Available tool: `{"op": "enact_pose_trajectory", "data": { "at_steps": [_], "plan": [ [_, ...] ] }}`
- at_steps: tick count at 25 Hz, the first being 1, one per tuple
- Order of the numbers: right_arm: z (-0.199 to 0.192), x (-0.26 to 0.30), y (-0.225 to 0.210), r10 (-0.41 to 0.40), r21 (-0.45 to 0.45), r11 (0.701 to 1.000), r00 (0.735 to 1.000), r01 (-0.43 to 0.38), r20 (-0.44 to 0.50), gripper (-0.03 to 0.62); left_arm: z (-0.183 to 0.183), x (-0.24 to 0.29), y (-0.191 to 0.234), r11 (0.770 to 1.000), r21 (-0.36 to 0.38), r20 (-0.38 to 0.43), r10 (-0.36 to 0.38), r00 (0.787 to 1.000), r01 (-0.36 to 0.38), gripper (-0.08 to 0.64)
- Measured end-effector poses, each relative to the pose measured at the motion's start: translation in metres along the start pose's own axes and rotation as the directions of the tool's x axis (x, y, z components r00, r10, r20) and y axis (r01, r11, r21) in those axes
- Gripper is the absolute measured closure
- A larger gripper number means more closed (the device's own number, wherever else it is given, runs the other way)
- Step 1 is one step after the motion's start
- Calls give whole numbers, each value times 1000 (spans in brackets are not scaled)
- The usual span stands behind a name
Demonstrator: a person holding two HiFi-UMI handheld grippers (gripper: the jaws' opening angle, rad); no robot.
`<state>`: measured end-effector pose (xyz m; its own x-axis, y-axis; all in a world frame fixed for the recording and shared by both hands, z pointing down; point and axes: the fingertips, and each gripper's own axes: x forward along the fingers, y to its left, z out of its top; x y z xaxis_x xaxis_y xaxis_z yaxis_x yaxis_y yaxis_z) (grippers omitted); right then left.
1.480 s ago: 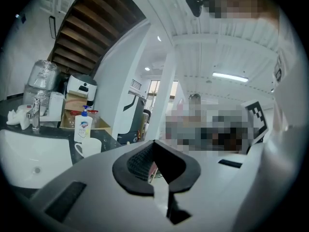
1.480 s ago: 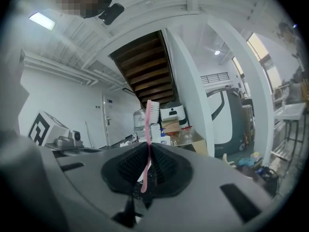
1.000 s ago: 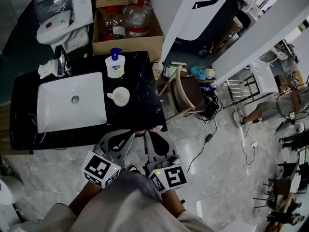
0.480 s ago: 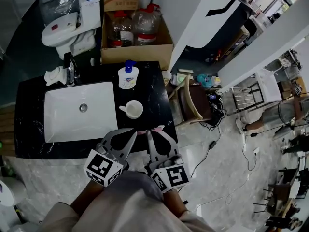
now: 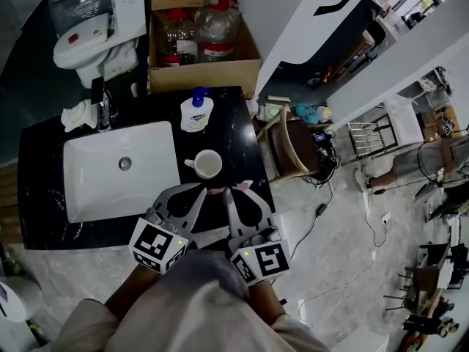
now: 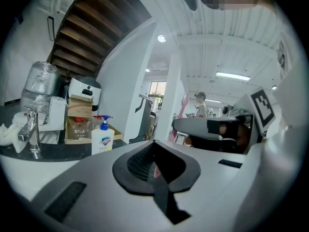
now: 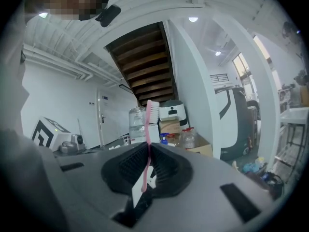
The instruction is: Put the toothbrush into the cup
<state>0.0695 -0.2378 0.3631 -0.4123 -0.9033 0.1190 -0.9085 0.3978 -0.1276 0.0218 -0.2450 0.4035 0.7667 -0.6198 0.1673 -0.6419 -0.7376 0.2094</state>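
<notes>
A white cup with a handle stands on the black counter, just right of the sink. My right gripper is shut on a pink toothbrush, which stands upright between the jaws with its bristle head on top. From the head view only a bit of the pink toothbrush shows, at the counter's front edge. My left gripper sits beside the right one, a little short of the cup. Seen along its own jaws, the left gripper is shut with nothing held. Neither gripper view shows the cup.
A white sink fills the counter's left half, with a tap and a cloth behind it. A soap pump bottle stands behind the cup. A box of bottles, a toilet and a chair surround the counter.
Both grippers have come forward over the counter's front edge, and the gap to the cup has shrunk. The right gripper still holds the toothbrush.
</notes>
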Motion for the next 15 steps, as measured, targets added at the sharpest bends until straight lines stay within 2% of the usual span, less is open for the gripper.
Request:
{"op": "enact_pose_trajectory", "data": {
  "at_steps": [6,15],
  "plan": [
    [2,6,-5,-7,-6,1000,1000,7,6,565,-1,5,4,1000,-19,9,7,1000,-6,555],
    [3,29,-17,32,-43,999,999,-32,6,565,-1,13,18,997,-42,2,70,998,-70,555]
  ]
}}
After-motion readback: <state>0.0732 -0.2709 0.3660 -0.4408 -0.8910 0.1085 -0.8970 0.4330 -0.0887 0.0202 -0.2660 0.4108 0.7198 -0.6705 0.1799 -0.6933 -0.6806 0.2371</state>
